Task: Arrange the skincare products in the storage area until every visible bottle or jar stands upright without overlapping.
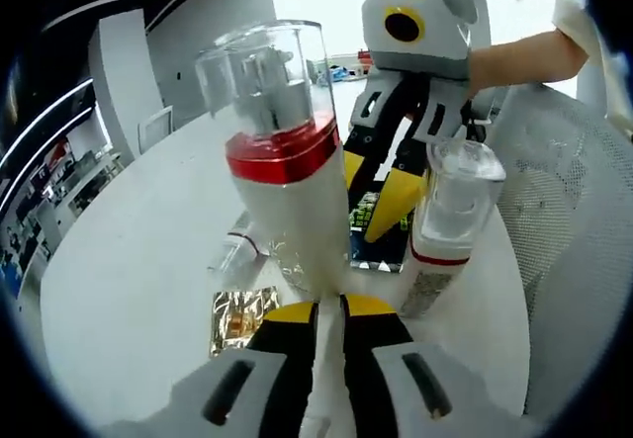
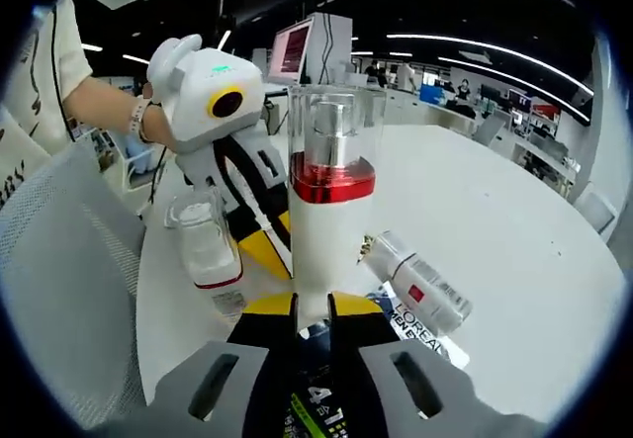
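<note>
Both grippers (image 1: 331, 309) (image 2: 312, 305) clench the upright pump bottle (image 1: 282, 161); 1 small bottle (image 1: 450, 220) stands, 1 tube (image 2: 420, 285) lies flat, still unrighted.

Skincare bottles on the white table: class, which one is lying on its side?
The small silver-and-white tube bottle beside the L'Oreal packet. The tall red-banded bottle and the short clear-capped bottle both stand upright.

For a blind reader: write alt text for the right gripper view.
The right tongs close on a tall white pump bottle with a red band, upright on a white table. The left tongs are just beyond, beside a smaller upright bottle; another bottle lies flat.
</note>
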### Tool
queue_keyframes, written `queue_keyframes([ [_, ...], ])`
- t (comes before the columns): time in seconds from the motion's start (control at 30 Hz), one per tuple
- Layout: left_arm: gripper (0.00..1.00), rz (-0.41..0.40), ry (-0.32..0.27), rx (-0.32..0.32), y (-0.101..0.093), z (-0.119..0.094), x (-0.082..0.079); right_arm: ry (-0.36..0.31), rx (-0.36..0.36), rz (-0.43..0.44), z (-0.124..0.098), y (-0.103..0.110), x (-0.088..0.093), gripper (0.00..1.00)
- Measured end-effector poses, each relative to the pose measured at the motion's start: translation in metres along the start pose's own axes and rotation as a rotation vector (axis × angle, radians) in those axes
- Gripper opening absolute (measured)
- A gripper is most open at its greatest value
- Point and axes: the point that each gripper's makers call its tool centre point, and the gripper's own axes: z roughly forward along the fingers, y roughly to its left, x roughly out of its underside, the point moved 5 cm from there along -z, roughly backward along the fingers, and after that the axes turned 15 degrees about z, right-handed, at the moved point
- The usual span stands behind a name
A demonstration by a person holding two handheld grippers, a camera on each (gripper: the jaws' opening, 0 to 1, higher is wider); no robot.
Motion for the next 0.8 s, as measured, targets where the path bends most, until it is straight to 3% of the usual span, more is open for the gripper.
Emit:
queue_keyframes([
  [0.43, 0.08, 0.014, -0.002, 0.012, -0.002, 0.000, -0.005, -0.008, -0.001, 0.010, -0.002, 0.000, 0.000, 0.11],
  [0.53, 0.08, 0.011, 0.010, 0.022, -0.009, -0.005, -0.001, 0.020, -0.012, 0.002, -0.007, 0.007, 0.008, 0.15],
  [0.67, 0.08, 0.061, 0.071, 0.072, -0.026, -0.009, 0.005, 0.065, -0.042, 0.008, -0.008, 0.016, 0.024, 0.16],
  [0.8, 0.09, 0.074, 0.073, 0.120, -0.042, -0.008, 0.002, 0.133, -0.080, -0.036, -0.005, 0.034, 0.034, 0.17],
])
